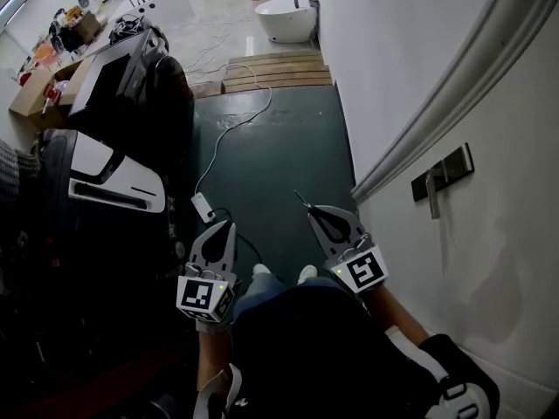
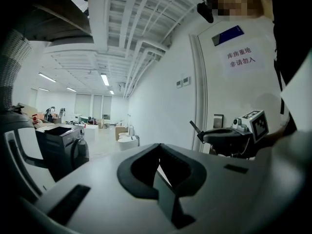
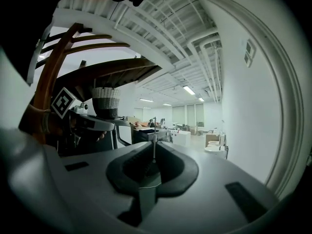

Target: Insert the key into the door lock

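Note:
In the head view my right gripper is shut on a thin dark key that sticks out forward past its tips. The door lock, a dark plate with a lever handle, sits on the white door to the right, well apart from the key. The right gripper view has the key standing upright out of the shut jaws. My left gripper hangs beside it, shut with nothing in it. From the left gripper view I see the right gripper and the key before the door.
A cable with a white adapter runs across the dark floor mat. Dark appliances and a chair crowd the left. A wooden pallet and white toilets lie ahead. The person's shoes are between the grippers.

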`<state>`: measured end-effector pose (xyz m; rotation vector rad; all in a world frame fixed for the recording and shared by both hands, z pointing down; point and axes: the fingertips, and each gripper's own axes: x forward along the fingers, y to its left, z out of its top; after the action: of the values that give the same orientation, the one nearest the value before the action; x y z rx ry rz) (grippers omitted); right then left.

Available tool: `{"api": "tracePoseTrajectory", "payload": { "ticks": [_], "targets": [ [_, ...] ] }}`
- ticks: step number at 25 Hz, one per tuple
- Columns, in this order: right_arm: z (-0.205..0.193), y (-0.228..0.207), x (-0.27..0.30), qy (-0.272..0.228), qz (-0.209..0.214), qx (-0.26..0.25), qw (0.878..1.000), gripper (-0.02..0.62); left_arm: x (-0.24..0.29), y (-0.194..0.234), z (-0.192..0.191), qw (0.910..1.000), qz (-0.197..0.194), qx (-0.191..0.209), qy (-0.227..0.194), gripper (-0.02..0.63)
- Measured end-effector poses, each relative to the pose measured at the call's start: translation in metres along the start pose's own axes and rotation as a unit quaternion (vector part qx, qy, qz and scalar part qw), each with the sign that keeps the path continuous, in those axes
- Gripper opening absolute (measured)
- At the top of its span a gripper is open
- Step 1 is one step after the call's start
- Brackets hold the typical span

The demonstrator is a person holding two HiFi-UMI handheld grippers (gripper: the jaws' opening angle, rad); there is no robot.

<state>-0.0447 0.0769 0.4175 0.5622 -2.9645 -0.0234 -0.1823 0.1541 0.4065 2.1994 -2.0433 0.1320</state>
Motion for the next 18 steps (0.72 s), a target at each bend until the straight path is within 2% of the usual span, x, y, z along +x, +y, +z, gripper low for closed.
{"api": "tracePoseTrajectory", "payload": {
  "ticks": [7,10,13,18],
  "targets": [
    [-0.009,-0.035,-0.007,0.002,-0.051,0.01,0.999,0.032,0.053,-0.022,-0.01,0.9973,-0.072,0.004,0.015,0.009],
    [-0.012,-0.053,-0.01,0.008,-0.083,0.012,0.996,0.034,0.082,-0.029,-0.004,0.9939,-0.108,-0.011,0.018,0.009],
    [-0.013,-0.073,-0.011,0.011,-0.122,0.017,0.992,0.033,0.11,-0.033,0.005,0.9892,-0.145,-0.014,0.021,0.009],
    [-0.017,-0.111,-0.01,0.016,-0.191,0.037,0.981,0.034,0.16,-0.033,0.004,0.9768,-0.212,0.003,0.028,0.009]
  ]
}}
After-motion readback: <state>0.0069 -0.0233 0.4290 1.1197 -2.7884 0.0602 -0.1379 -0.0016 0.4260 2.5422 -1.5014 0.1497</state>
